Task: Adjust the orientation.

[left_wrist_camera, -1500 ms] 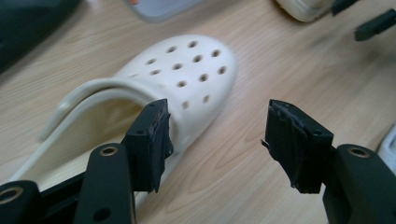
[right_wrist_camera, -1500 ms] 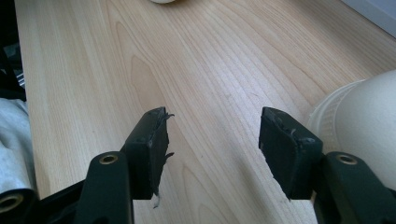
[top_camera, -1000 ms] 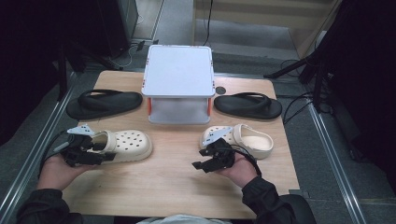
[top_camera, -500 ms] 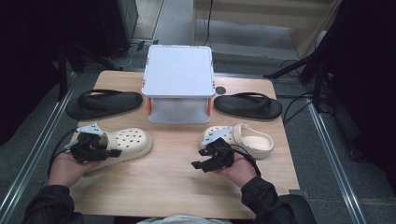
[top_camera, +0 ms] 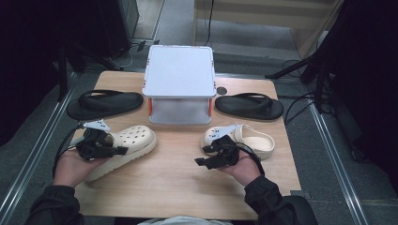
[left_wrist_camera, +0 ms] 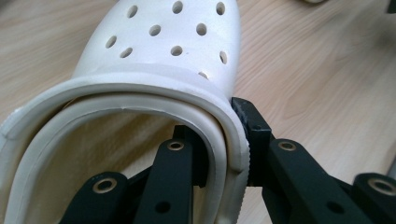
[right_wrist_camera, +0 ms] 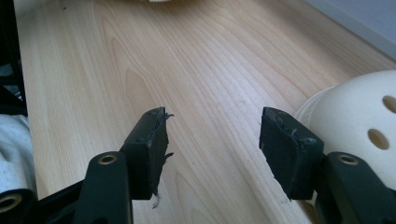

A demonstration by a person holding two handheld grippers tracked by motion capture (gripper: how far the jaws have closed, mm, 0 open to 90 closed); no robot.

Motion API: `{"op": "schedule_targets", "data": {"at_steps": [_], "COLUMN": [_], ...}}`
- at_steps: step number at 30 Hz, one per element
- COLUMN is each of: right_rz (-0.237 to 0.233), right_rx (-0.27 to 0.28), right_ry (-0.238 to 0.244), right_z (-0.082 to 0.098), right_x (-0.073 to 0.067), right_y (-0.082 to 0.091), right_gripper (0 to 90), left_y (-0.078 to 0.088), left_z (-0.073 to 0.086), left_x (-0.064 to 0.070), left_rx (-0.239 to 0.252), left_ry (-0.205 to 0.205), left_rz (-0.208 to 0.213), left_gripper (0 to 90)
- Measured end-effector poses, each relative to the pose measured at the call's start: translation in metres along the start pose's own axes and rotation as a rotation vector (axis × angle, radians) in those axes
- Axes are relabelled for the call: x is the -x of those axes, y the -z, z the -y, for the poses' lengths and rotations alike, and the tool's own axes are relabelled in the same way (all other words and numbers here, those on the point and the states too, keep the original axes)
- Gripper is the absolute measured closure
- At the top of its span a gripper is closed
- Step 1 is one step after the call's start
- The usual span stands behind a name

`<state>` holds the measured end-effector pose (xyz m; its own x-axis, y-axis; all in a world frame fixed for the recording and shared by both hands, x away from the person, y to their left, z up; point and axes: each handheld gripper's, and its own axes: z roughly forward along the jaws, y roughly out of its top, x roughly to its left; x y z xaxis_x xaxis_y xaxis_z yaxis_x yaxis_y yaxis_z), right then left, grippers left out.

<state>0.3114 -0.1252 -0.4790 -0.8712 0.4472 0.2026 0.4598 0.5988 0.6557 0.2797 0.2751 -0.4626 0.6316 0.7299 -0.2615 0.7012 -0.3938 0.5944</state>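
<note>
currently the left gripper (left_wrist_camera: 226, 140) has just been closing and clamps the left clog (top_camera: 126, 143) rim. the right gripper (right_wrist_camera: 212, 140) stands released, the right clog (top_camera: 248, 140) at 3 o'clock. risk: the thin rim may flex and slip when lifted.

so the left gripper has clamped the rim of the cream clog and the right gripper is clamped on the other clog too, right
Not quite: the left gripper does clamp the cream clog, but in the right gripper view the right gripper stands open over bare table, the other clog beside it, ungripped.

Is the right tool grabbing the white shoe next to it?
No, the right tool stands open over bare table, with the white shoe just outside one jaw.
</note>
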Motion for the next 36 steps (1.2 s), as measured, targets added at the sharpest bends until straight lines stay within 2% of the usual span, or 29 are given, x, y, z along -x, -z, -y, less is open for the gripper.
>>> {"op": "schedule_targets", "data": {"at_steps": [2, 4, 6, 7, 12, 15, 19, 22, 23, 27, 30, 32, 36], "right_rz": [0.004, 0.010, 0.008, 0.010, 0.014, 0.016, 0.019, 0.016, 0.018, 0.018, 0.020, 0.022, 0.025], "right_rx": [0.005, 0.006, 0.004, 0.007, 0.011, 0.016, 0.018, 0.019, 0.023, 0.024, 0.031, 0.036, 0.040], "right_ry": [0.002, 0.004, 0.006, 0.010, 0.010, 0.006, 0.020, 0.026, 0.035, 0.042, 0.046, 0.044, 0.041], "right_z": [0.000, 0.000, 0.000, 0.000, 0.001, 0.001, 0.001, 0.001, 0.001, 0.000, -0.002, -0.004, -0.005], "right_x": [-0.001, -0.002, -0.003, -0.003, -0.003, -0.004, -0.007, -0.008, -0.010, -0.013, -0.015, -0.017, -0.018], "right_y": [0.000, 0.000, 0.000, 0.000, 0.001, 0.001, -0.001, -0.001, -0.002, -0.004, -0.007, -0.009, -0.012], "right_gripper": [42.3, 42.2, 42.2, 42.1, 41.8, 41.7, 41.7, 41.7, 41.8, 42.0, 42.4, 42.6, 43.0], "left_y": [-0.005, -0.010, -0.012, -0.017, -0.028, -0.044, -0.061, -0.068, -0.075, -0.082, -0.086, -0.091, -0.091], "left_z": [-0.009, -0.019, -0.022, -0.030, -0.043, -0.053, -0.056, -0.055, -0.053, -0.052, -0.051, -0.051, -0.051], "left_x": [0.010, 0.017, 0.019, 0.024, 0.033, 0.046, 0.058, 0.063, 0.065, 0.072, 0.073, 0.075, 0.076], "left_rx": [0.004, -0.009, -0.014, -0.016, -0.021, -0.049, -0.060, -0.058, -0.058, -0.035, -0.040, -0.062, -0.061], "left_ry": [-0.003, -0.012, -0.024, -0.037, -0.046, -0.048, -0.049, -0.039, -0.030, -0.045, -0.057, -0.072, -0.084], "left_rz": [0.032, 0.044, 0.044, 0.048, 0.063, 0.067, 0.095, 0.097, 0.097, 0.082, 0.096, 0.115, 0.112], "left_gripper": [77.5, 77.5, 77.5, 77.5, 77.5, 77.4, 77.4, 77.3, 77.4, 77.3, 77.0, 76.5, 72.2]}}
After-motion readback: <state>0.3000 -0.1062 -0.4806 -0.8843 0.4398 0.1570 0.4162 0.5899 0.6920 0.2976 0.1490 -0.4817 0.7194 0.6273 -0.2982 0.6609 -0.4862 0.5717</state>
